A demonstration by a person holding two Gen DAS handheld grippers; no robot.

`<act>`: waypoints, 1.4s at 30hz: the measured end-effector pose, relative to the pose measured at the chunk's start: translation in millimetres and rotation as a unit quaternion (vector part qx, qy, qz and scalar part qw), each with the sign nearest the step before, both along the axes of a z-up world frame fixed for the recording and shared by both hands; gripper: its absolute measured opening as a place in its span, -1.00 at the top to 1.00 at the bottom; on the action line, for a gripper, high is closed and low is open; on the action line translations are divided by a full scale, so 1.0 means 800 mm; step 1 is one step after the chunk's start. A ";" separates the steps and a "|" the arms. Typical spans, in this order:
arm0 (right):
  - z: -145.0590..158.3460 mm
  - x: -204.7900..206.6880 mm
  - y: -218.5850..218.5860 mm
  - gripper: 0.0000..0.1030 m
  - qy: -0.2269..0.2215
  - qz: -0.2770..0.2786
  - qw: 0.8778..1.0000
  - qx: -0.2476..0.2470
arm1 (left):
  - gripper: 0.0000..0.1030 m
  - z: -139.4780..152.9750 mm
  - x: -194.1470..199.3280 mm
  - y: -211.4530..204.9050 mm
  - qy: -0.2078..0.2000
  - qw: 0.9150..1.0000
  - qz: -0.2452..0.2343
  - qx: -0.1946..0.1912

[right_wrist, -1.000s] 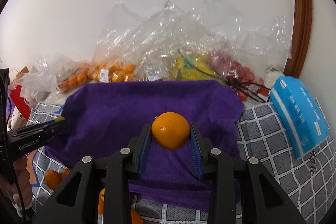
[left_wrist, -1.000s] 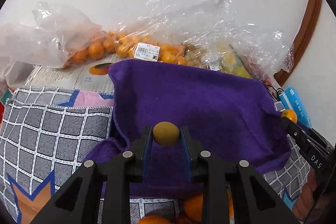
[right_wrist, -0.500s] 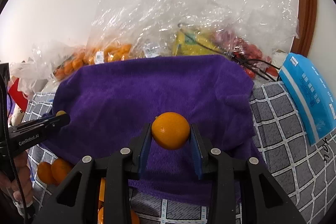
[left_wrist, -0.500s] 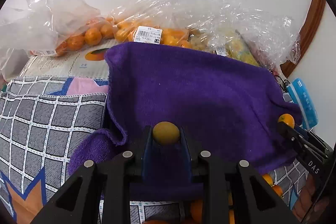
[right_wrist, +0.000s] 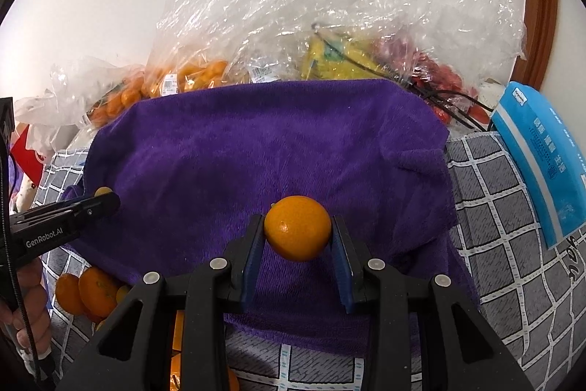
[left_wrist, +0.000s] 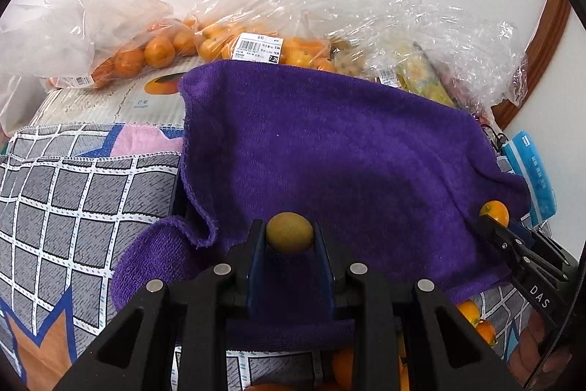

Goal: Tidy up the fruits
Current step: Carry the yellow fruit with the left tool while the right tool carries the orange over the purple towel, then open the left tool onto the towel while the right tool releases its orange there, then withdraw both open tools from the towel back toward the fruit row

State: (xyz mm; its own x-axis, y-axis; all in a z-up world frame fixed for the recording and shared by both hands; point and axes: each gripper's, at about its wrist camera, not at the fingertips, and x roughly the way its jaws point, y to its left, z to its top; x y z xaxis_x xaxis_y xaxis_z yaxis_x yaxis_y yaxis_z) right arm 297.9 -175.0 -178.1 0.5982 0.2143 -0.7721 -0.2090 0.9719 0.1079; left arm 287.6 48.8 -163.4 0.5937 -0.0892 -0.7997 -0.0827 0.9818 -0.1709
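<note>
My left gripper [left_wrist: 289, 237] is shut on a small olive-brown round fruit [left_wrist: 289, 232], held just above the near edge of a purple towel [left_wrist: 329, 149]. My right gripper [right_wrist: 297, 229] is shut on an orange [right_wrist: 297, 228] over the same purple towel [right_wrist: 263, 141]. In the left wrist view the right gripper [left_wrist: 494, 218] shows at the right edge with its orange [left_wrist: 494, 212]. In the right wrist view the left gripper [right_wrist: 100, 198] shows at the left with its fruit [right_wrist: 102, 190]. Loose oranges [right_wrist: 88, 292] lie near the towel's front left corner.
Clear plastic bags of small oranges [left_wrist: 154, 50], yellow fruit [right_wrist: 340, 61] and red fruit [right_wrist: 436, 76] are piled against the white wall behind the towel. A blue packet [right_wrist: 538, 163] lies at the right on the grey checked cloth [right_wrist: 505, 244]. A hand [right_wrist: 25, 303] holds the left tool.
Both grippers have sunk a little toward the towel and tipped further down, so the towel fills more of each view. Each still holds its fruit.
</note>
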 end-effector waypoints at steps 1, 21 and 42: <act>-0.001 0.000 0.000 0.31 0.001 0.000 1.000 -0.001 | 0.51 0.000 0.000 0.000 0.001 1.000 0.000 -0.001; 0.027 -0.013 -0.010 -0.38 -0.029 -0.011 0.999 0.021 | 0.29 0.021 -0.010 -0.001 -0.018 1.000 0.003 -0.007; 0.107 -0.114 -0.015 -0.74 -0.074 -0.083 0.993 -0.038 | 0.05 0.099 -0.102 -0.010 -0.087 0.996 -0.014 -0.014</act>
